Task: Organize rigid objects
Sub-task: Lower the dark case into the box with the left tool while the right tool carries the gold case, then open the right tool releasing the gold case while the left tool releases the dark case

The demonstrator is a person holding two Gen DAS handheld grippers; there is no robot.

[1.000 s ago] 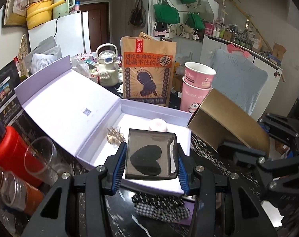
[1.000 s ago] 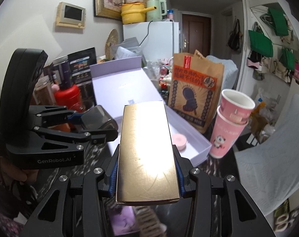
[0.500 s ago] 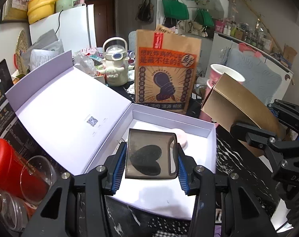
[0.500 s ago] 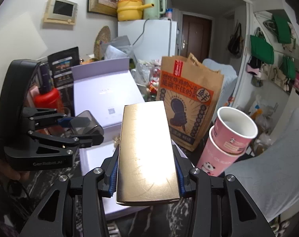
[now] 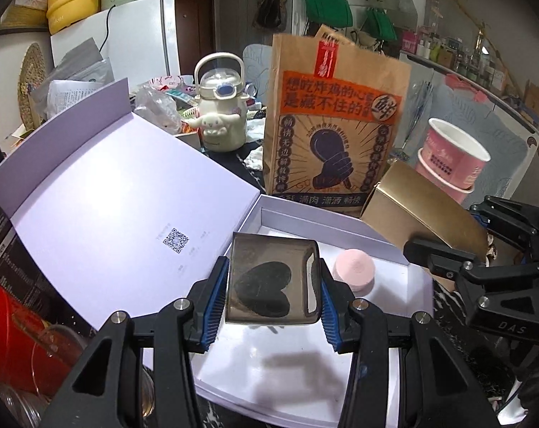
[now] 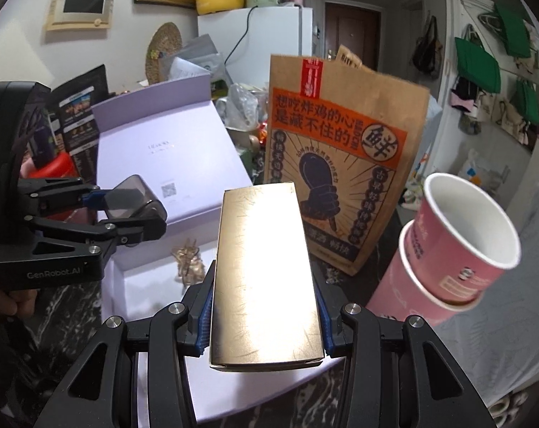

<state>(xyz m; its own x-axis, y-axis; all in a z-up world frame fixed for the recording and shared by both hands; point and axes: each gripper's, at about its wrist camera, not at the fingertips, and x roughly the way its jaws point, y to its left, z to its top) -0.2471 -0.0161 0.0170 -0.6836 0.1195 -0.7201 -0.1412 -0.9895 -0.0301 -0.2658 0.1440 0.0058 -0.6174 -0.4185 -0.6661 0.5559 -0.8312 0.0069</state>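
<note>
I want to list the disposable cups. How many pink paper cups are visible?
2: the upper cup sits tilted in the lower cup, right of the brown paper bag. More may be nested inside, hidden.

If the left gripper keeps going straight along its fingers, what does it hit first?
Most likely the white floor of the open lavender box. The left gripper, shut on the smoky translucent case with a black heart, points down into it, left of the pink round puck. Depth is uncertain.
</note>
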